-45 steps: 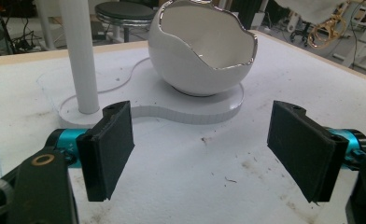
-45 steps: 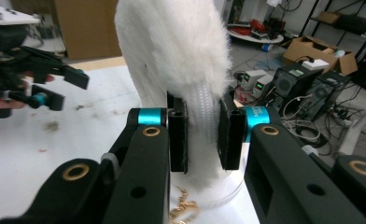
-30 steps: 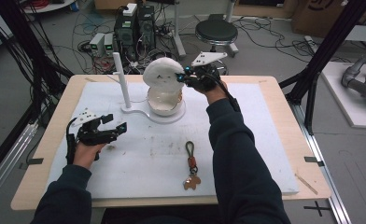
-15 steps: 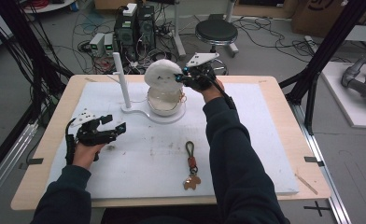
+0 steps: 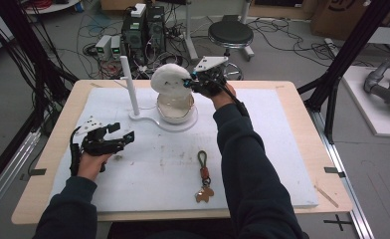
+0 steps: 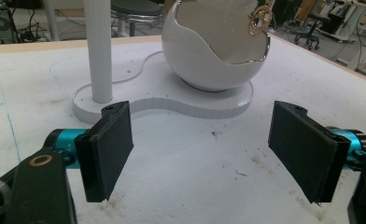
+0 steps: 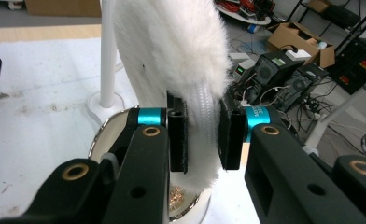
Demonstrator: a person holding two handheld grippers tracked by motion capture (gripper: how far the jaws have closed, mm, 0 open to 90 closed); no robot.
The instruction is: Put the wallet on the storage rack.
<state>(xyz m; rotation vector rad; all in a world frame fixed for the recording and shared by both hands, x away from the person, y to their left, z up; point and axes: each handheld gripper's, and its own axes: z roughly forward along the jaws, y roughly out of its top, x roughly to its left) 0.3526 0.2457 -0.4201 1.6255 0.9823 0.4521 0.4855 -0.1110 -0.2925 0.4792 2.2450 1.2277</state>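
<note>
A fluffy white lid is held up on edge over a glossy white egg-shaped bowl. My right gripper is shut on the lid's ribbed rim, and in the right gripper view the pads pinch that rim. Gold trinkets lie inside the bowl below. The bowl stands on a flat white base with a white pole. My left gripper rests low over the mat at the left, open and empty, pointing toward the bowl.
A keychain with a dark loop and a brown charm lies on the white mat near the front, beside the right forearm. Beyond the table's far edge are computers, cables and a stool.
The right gripper has shifted slightly left with the lid, which now stands more tilted above the bowl's opening. The left gripper has stayed put.
</note>
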